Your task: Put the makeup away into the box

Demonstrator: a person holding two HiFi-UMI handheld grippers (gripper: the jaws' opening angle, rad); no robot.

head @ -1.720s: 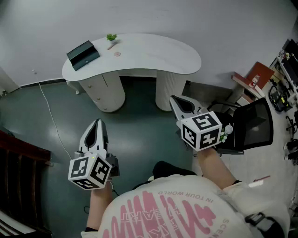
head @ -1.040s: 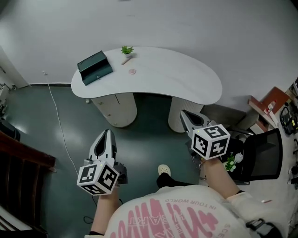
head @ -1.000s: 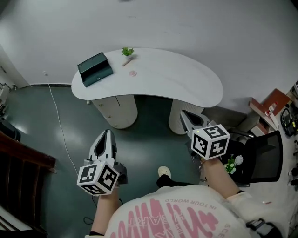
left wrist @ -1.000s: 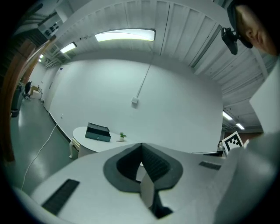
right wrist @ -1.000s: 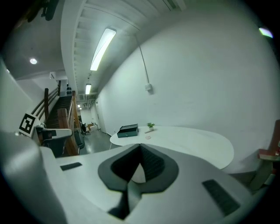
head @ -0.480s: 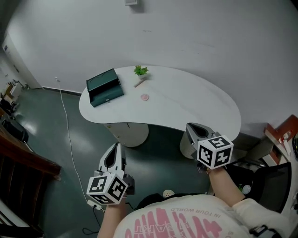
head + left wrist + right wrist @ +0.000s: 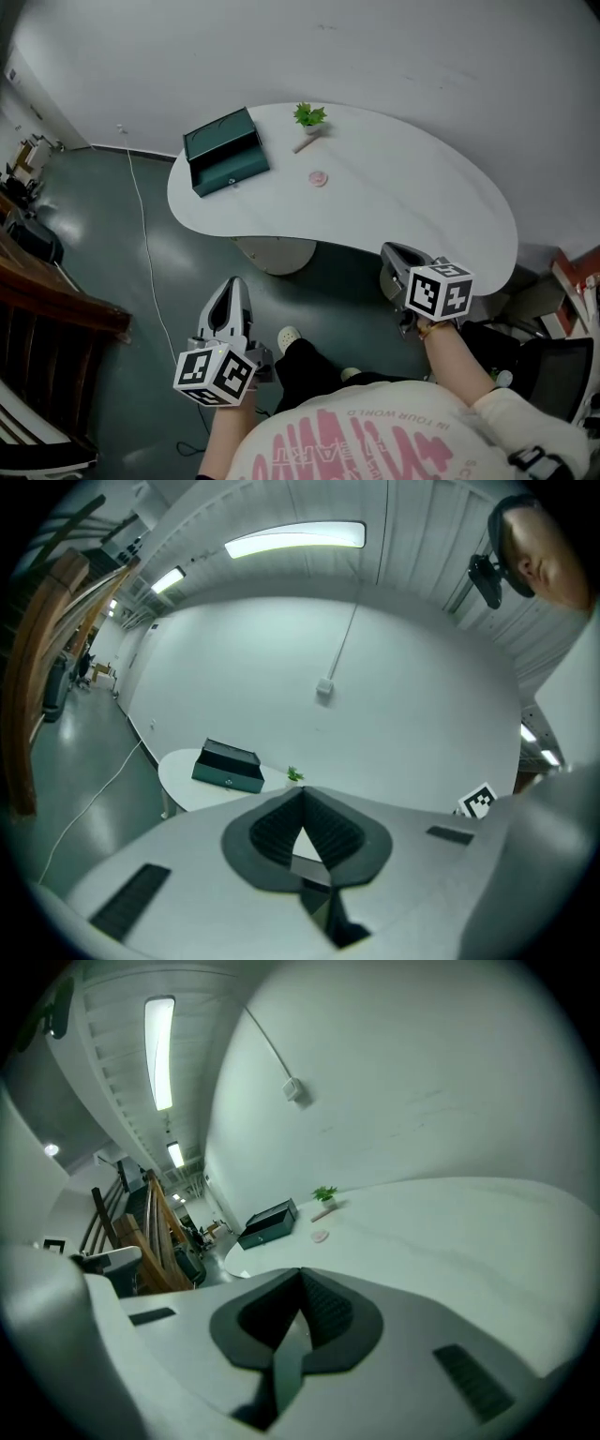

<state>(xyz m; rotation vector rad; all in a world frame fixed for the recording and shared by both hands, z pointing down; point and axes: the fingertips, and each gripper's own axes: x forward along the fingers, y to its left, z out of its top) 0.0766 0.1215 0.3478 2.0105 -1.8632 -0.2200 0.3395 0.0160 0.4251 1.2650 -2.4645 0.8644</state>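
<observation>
In the head view, a white curved table (image 7: 441,216) carries a dark green box (image 7: 225,162) near its left end. A small potted plant (image 7: 308,115) stands by the far edge, with a pale slim stick (image 7: 305,145) just beside it and a pink round piece (image 7: 319,177) nearer the middle (both presumably the makeup), all outside the box. The left gripper (image 7: 233,284) hangs over the dark floor (image 7: 122,244) short of the table, and the right gripper (image 7: 394,249) is at the table's near edge. In the left gripper view the jaws meet at their tips with nothing between them, and the box and plant lie far ahead. In the right gripper view the jaws are likewise closed and empty, with the tabletop stretching ahead of them.
</observation>
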